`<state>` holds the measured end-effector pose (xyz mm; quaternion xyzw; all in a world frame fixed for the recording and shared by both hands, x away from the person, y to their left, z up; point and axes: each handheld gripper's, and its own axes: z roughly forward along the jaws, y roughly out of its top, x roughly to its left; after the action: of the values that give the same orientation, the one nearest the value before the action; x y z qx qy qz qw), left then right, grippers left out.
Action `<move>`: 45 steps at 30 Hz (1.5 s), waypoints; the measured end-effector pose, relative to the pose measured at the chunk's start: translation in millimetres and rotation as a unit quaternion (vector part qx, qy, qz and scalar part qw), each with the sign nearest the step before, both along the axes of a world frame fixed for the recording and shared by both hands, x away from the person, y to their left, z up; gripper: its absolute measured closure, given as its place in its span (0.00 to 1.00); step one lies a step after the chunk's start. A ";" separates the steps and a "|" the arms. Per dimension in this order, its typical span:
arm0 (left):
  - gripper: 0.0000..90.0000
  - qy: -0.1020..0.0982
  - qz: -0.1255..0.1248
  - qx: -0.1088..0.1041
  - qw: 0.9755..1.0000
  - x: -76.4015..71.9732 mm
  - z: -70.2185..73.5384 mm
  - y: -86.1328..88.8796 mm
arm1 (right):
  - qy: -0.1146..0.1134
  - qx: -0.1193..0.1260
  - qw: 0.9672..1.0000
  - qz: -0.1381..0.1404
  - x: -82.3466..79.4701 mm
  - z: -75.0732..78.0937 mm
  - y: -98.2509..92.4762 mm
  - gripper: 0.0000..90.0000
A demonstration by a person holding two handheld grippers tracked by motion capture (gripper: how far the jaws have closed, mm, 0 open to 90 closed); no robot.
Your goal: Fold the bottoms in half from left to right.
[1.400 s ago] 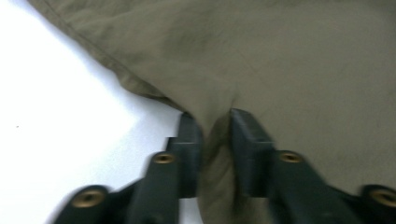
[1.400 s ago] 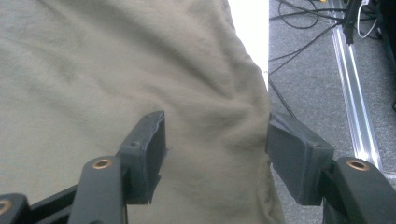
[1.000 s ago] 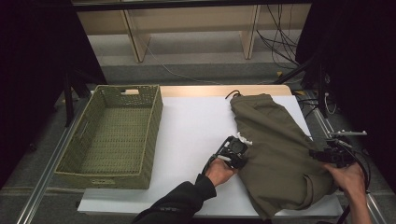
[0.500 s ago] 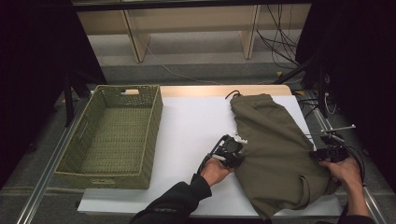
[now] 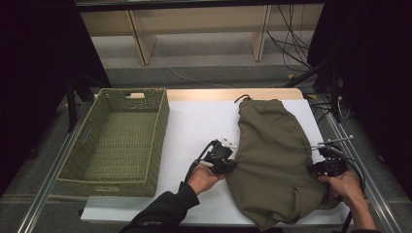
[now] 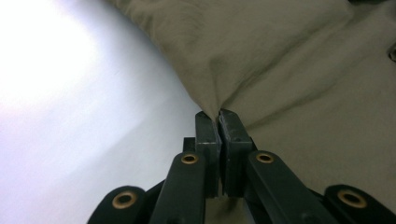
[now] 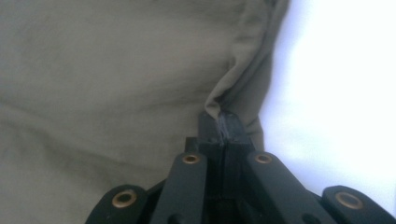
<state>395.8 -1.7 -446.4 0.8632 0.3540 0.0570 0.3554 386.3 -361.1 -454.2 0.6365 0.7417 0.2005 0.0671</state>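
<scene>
Olive-green trousers [image 5: 274,160] lie spread across the right half of my white table [image 5: 194,126], waistband toward its far edge. My left gripper [image 5: 228,165] pinches their left edge tight; my right gripper [image 5: 318,167], jaws just closed, clamps a fold at their right edge. Wicker basket [image 5: 116,138] sits along the table's left edge.

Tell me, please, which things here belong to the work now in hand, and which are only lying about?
In use:
- olive garment
- left gripper, shut on its left edge
- right gripper, its jaws just closed on its right edge
- white table under it

Lying about:
- green basket, empty, left of the garment
- cables on the floor behind
</scene>
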 end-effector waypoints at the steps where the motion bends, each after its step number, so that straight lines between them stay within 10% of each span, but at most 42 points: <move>1: 0.97 0.002 0.000 0.002 1.000 0.2 -0.2 5.2 | 0.000 0.000 1.000 0.005 -2.1 0.5 4.2 0.99; 17: 0.97 0.020 0.014 0.008 1.000 -8.4 -3.2 71.4 | 0.004 0.017 0.998 0.064 -25.7 -0.7 71.1 0.97; 21: 0.97 0.025 0.014 0.007 1.000 -13.7 -3.6 79.9 | 0.005 0.016 0.997 0.078 -29.2 1.3 78.7 0.81; 26: 0.97 0.022 0.014 0.000 1.000 -16.4 -1.4 80.7 | -0.076 0.013 0.995 0.069 -25.9 25.7 70.0 0.57; 31: 0.97 0.022 0.012 0.000 1.000 -17.3 -0.9 78.6 | -0.122 0.015 0.991 0.058 11.0 36.7 64.0 0.64; 36: 0.96 0.021 0.009 0.000 1.000 -18.6 -0.4 78.4 | -0.073 -0.022 0.996 0.048 48.0 16.5 74.4 0.74; 40: 0.96 0.022 0.007 -0.003 1.000 -20.7 -0.6 77.9 | -0.058 -0.033 0.996 0.057 51.5 10.7 76.9 0.98; 45: 0.95 0.022 -0.001 -0.005 1.000 -24.4 -0.5 73.2 | -0.078 -0.041 0.995 0.044 46.0 23.1 67.9 0.99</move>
<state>371.4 71.5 -446.9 0.8630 0.3612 0.0356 0.3515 432.3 -293.2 -431.1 0.5821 0.7693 0.2216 0.1423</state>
